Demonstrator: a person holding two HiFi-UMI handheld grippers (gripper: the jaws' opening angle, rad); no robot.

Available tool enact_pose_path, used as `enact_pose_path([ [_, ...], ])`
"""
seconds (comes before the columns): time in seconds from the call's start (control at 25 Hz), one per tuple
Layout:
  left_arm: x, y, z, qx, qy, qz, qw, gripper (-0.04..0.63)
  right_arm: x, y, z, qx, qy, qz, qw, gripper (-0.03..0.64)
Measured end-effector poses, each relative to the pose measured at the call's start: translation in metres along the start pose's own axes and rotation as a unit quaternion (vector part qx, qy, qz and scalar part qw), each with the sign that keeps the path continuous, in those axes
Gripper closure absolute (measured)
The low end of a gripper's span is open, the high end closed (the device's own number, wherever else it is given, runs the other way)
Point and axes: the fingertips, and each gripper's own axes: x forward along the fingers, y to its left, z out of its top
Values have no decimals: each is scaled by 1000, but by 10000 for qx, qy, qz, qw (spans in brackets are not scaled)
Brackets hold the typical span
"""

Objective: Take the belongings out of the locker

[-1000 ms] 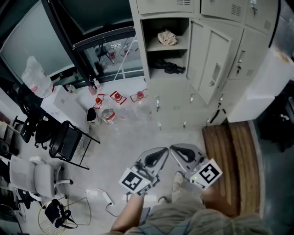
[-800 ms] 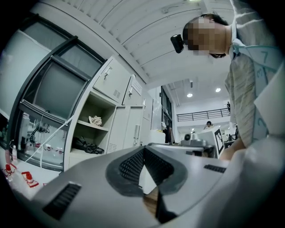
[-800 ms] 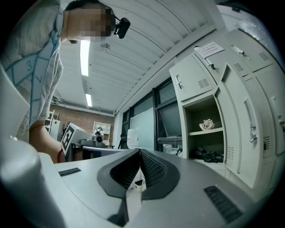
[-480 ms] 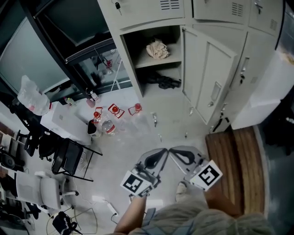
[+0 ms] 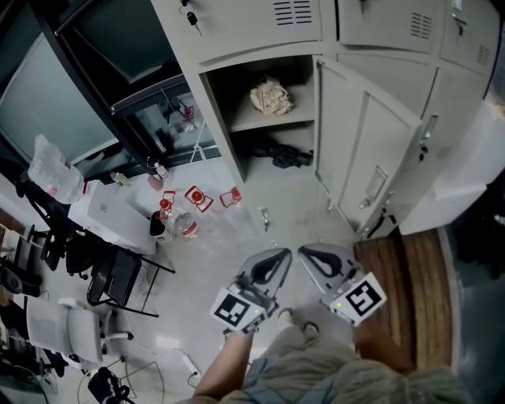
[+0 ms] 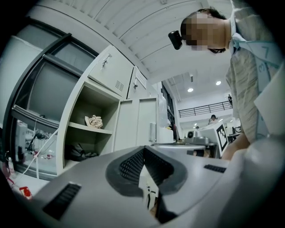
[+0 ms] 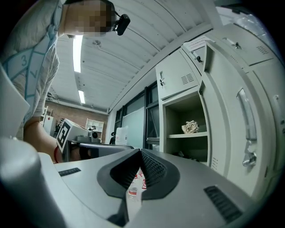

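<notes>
The open locker point(image 5: 221, 118) shows two shelves. A crumpled beige cloth point(image 5: 271, 95) lies on the upper shelf and a black bundle point(image 5: 282, 154) on the lower one. The locker door point(image 5: 371, 150) stands swung out to the right. My left gripper point(image 5: 287, 252) and right gripper point(image 5: 301, 251) hover side by side over the floor, well short of the locker, both shut and empty. The left gripper view shows its gripper point(image 6: 143, 149) pointing level at the cloth point(image 6: 94, 121) and the black bundle point(image 6: 80, 151). In the right gripper view, its gripper point(image 7: 140, 152) faces the cloth point(image 7: 191, 127) beside the door point(image 7: 247, 129).
Water bottles with red caps point(image 5: 185, 221) stand on the floor left of the locker. Black chairs point(image 5: 118, 268) and a white office chair point(image 5: 71, 327) crowd the left side. A wooden platform point(image 5: 402, 292) lies at the right. Keys point(image 5: 189, 16) hang in the upper locker door.
Both grippers and the head have moved closer to the locker, which now looks larger and nearer. The jaws of both stay shut and empty.
</notes>
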Motion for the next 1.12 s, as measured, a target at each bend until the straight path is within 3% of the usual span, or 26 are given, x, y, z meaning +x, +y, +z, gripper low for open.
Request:
enact_pose_path([
  [0.8,73,160,51,328,-111,-169,9993,591,141,-117,32,-468,183,-998,9937,614],
  [1.12,93,233,74,506,-154,346,9980,591,184,-160,76,-622,-165,-1445,9874,612],
])
